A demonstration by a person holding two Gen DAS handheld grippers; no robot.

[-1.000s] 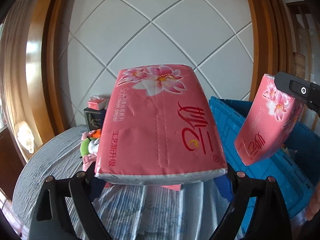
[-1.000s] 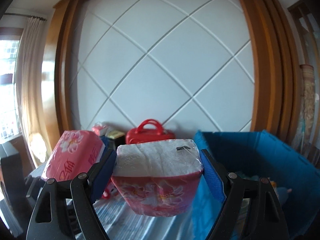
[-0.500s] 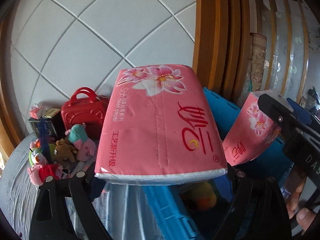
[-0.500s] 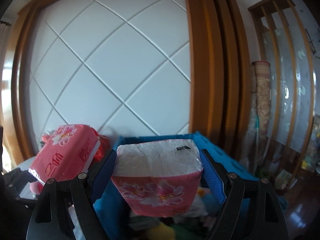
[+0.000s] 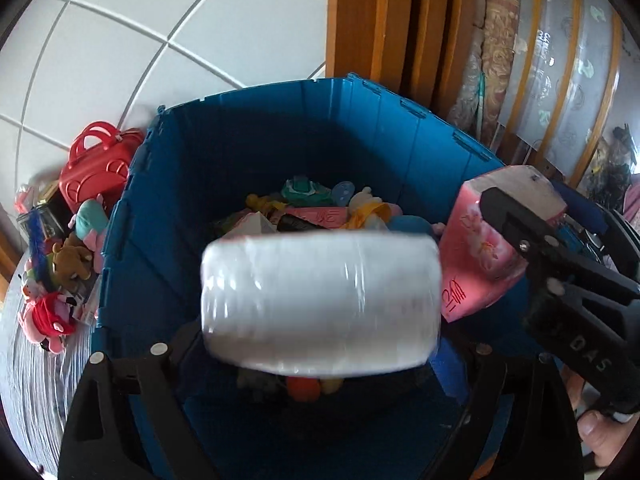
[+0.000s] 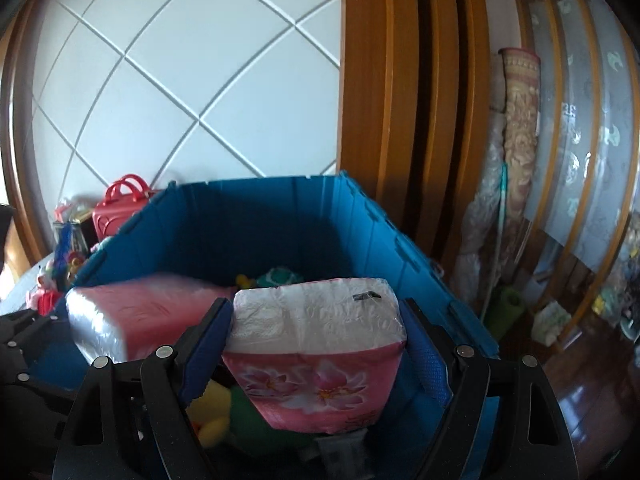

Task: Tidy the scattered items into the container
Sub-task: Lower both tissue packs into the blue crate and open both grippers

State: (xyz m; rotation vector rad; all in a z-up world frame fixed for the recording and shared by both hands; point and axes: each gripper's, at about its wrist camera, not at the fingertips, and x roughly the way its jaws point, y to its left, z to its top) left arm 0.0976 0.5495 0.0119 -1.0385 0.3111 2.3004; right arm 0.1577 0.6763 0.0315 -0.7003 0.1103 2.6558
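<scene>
Pink-wrapped tissue packs occupy both tools. In the left wrist view, the left gripper is clamped on one tissue pack, seen end-on as a blurred white plastic face at centre frame, directly over the open blue container. The right gripper is closed on a second tissue pack, white end uppermost and floral print below, at lower centre of the right wrist view, also above the bin's interior. Each pack appears in the other camera: the second pack at the right edge of the left view, the first at lower left of the right view.

Contents already in the bin include soft toys and small packets; a yellow toy lies beneath the right-hand pack. Outside, at the left of the left view, a red toy case and a cluster of plush toys remain on the table.

Handling assessment: the packs are judged light, soft and compressible, with a slick film wrapper. Grip across the short sides, as now, seems adequate; the film may slide if pressure eases unevenly. No fragility noted. Release into the bin appears to be the step in hand.
</scene>
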